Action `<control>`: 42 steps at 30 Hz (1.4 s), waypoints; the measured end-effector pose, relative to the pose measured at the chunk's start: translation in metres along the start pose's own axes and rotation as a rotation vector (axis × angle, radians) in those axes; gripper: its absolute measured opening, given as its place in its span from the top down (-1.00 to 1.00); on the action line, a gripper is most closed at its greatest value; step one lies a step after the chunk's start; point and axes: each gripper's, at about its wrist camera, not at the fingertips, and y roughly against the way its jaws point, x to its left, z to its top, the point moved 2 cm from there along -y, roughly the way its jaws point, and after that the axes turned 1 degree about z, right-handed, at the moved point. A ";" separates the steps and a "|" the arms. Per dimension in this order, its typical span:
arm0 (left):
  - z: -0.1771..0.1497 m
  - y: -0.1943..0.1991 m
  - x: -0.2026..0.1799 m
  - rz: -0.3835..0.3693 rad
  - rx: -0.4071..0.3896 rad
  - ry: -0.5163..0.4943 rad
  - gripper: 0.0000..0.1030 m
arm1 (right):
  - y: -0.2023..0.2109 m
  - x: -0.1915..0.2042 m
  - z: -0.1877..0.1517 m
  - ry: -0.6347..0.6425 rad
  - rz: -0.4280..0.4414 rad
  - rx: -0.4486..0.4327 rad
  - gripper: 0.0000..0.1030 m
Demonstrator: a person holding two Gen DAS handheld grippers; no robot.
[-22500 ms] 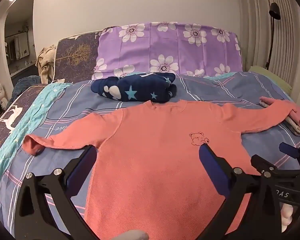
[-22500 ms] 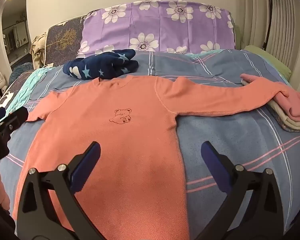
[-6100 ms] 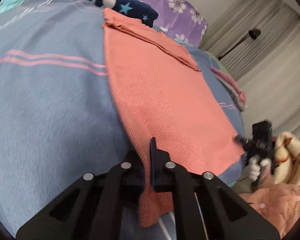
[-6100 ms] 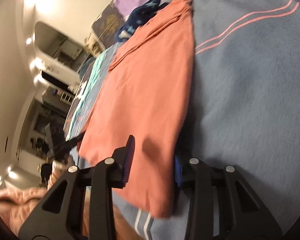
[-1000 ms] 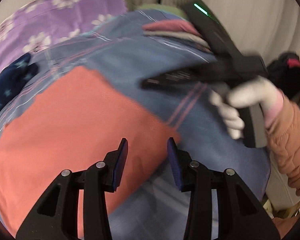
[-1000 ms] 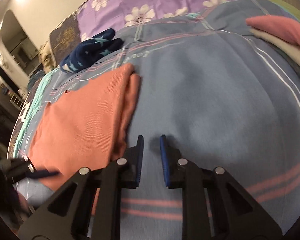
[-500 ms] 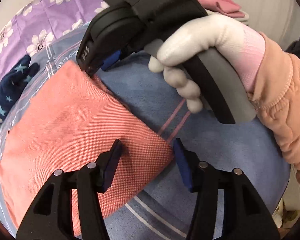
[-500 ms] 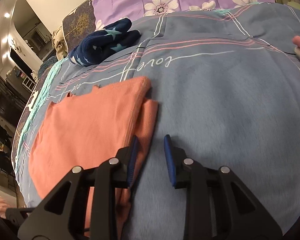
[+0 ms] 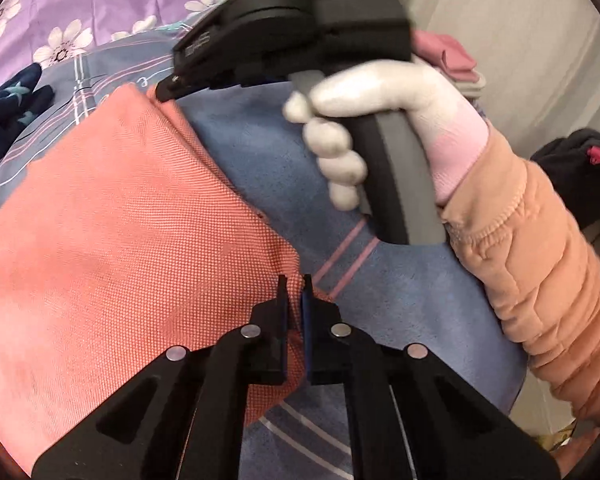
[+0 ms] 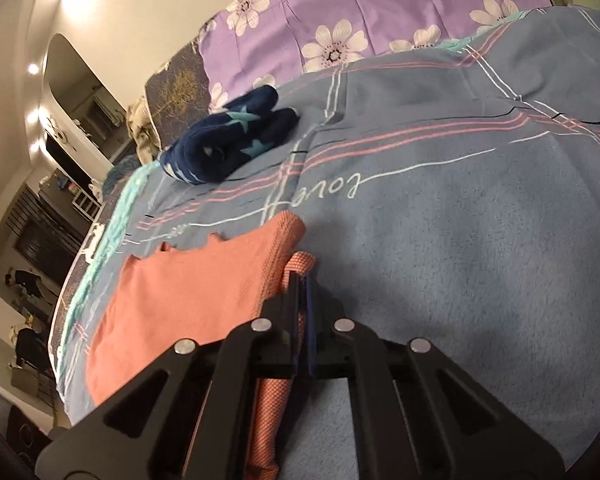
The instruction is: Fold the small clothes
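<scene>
- On the blue bedspread (image 10: 440, 264), the folded salmon shirt (image 9: 112, 240) is lying flat, its near right corner caught by the left gripper (image 9: 295, 292), whose jaws have just been closing and are now pinching that corner.
- Farther along the same edge, the right gripper (image 10: 302, 284) is angling down, its jaws just closed and nipping the shirt's far right corner.
- From the left wrist view, the person's white-gloved right hand (image 9: 380, 120) is wrapping the grey handle, peach sleeve (image 9: 540, 280) trailing toward the near right.
- Half a second ago both sets of jaws were standing apart over the cloth; now both are pressed onto it.
- Beyond the shirt, the navy star garment (image 10: 228, 140) is sitting by the purple flowered pillow (image 10: 372, 12).
</scene>
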 end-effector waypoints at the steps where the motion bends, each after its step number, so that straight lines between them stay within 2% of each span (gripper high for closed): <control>1: -0.001 -0.003 -0.002 0.006 0.004 -0.013 0.89 | -0.005 -0.004 -0.002 -0.006 -0.020 0.008 0.95; 3: -0.002 -0.007 -0.010 0.004 0.012 -0.037 0.88 | -0.017 -0.015 -0.007 -0.026 -0.025 0.021 0.95; 6: -0.003 -0.007 -0.017 -0.011 0.015 -0.054 0.87 | -0.015 -0.026 -0.007 -0.088 0.044 0.008 0.96; 9: -0.004 -0.005 -0.017 -0.024 0.016 -0.044 0.87 | -0.006 -0.025 -0.007 -0.083 0.012 -0.009 0.95; 11: -0.004 -0.003 -0.013 -0.066 0.017 -0.035 0.83 | 0.006 -0.024 -0.009 -0.073 -0.008 -0.020 0.87; 14: -0.013 0.007 -0.014 -0.142 0.026 -0.036 0.82 | 0.031 -0.020 -0.020 -0.056 -0.001 -0.027 0.87; 16: -0.018 0.019 -0.007 -0.121 0.005 -0.040 0.75 | 0.049 -0.012 -0.034 -0.021 0.006 -0.022 0.87; 18: -0.022 0.031 0.013 -0.051 -0.034 -0.016 0.70 | 0.069 -0.001 -0.058 0.037 0.013 0.003 0.87; 22: -0.033 0.042 0.062 0.054 -0.051 0.098 0.67 | 0.099 0.015 -0.109 0.087 0.054 0.070 0.83; 24: -0.042 0.037 0.076 0.060 -0.022 0.143 0.66 | 0.109 0.025 -0.128 0.086 0.075 0.086 0.83; 26: -0.049 0.029 0.072 0.045 -0.014 0.132 0.61 | 0.119 0.043 -0.142 0.094 0.144 0.077 0.83; 27: -0.048 0.026 0.067 0.053 -0.021 0.112 0.46 | 0.120 0.049 -0.147 0.093 0.169 0.072 0.82; 28: -0.048 0.025 0.058 0.052 -0.029 0.090 0.31 | 0.117 0.051 -0.152 0.089 0.172 0.079 0.71; 29: -0.048 0.025 0.053 0.046 -0.036 0.080 0.27 | 0.109 0.050 -0.158 0.078 0.132 0.107 0.58; 30: -0.046 0.025 0.049 0.043 -0.040 0.075 0.26 | 0.096 0.046 -0.166 0.064 0.057 0.161 0.54; 31: -0.048 0.026 0.049 0.038 -0.040 0.072 0.26 | 0.090 0.043 -0.170 0.051 0.035 0.175 0.58; 32: -0.051 0.029 0.049 0.023 -0.042 0.075 0.26 | 0.093 0.040 -0.172 0.030 0.051 0.147 0.60; 34: -0.056 0.039 0.054 0.004 -0.054 0.089 0.26 | 0.102 0.039 -0.170 -0.004 0.044 0.149 0.67; 36: -0.064 0.052 0.063 0.013 -0.084 0.115 0.25 | 0.117 0.043 -0.160 0.025 -0.018 0.102 0.63; 38: -0.074 0.062 0.073 0.035 -0.108 0.156 0.25 | 0.122 0.045 -0.149 0.037 -0.045 0.073 0.63; 42: -0.094 0.083 0.102 0.070 -0.150 0.256 0.25 | 0.103 0.047 -0.122 0.099 -0.148 0.051 0.63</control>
